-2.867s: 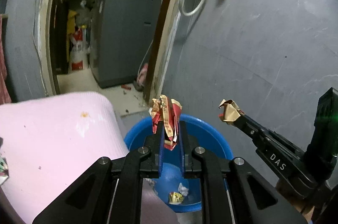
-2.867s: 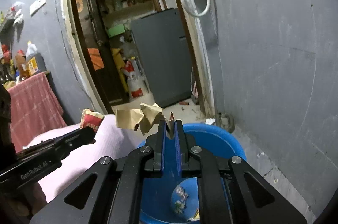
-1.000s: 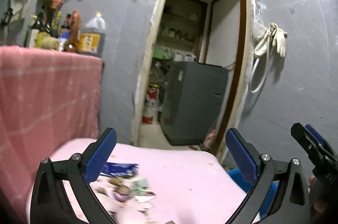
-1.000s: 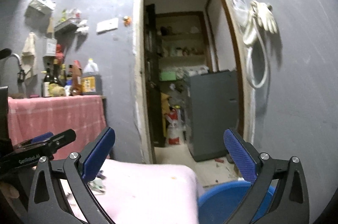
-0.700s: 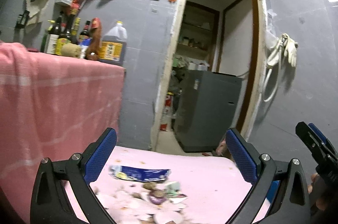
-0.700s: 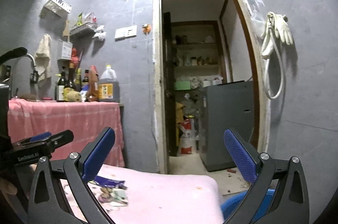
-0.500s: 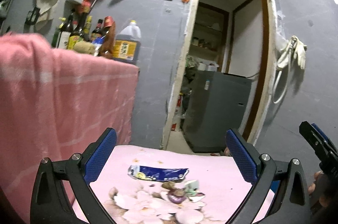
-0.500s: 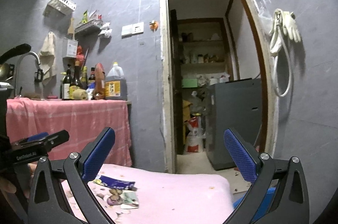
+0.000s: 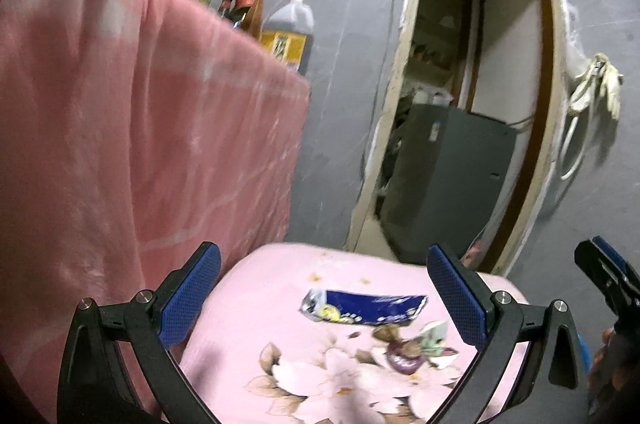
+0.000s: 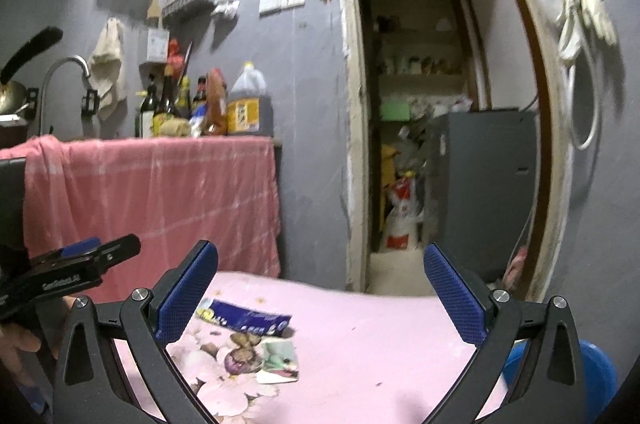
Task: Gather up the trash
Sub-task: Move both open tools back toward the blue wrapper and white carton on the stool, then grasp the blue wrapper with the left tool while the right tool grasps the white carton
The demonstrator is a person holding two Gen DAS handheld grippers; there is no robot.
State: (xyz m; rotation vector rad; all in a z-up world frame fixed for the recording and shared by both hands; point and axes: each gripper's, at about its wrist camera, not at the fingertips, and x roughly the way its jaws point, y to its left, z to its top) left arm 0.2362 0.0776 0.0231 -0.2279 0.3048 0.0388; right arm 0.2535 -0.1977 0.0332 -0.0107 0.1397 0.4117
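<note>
- While both tools hung above it, the tabletop (image 10: 372, 336), draped in a pink flowered cloth, was the biggest thing in view and the landmark for the rest; a pink-curtained counter with bottles stood behind it and a doorway opened beyond its far edge.
- At the tabletop's right end, low in the right wrist view, a sliver of the blue basin (image 10: 596, 368) showed; judging by the task, that was where the trash belonged.
- The left tool (image 9: 324, 294) was spread wide and empty, its blue pads framing the tabletop's litter.
- The right tool (image 10: 320, 290) was equally wide and held nothing.
- Toward the tabletop's far side lay the blue wrapper (image 9: 366, 306), long, flat and torn at one end. It looked like thin foil film: nearly weightless, limp and slick, likely to slide under a pad. A pinch across its raised, crumpled end seemed the safest hold.
- Just nearer than the wrapper, almost touching it, lay the small pale-green packet (image 10: 280, 362), flat against the cloth. It appeared light and papery; one corner curled up slightly, which I judged the place to nip it.
- Beside that packet were dark brownish bits; blur left it unclear whether they were scraps or part of the cloth's print.
</note>
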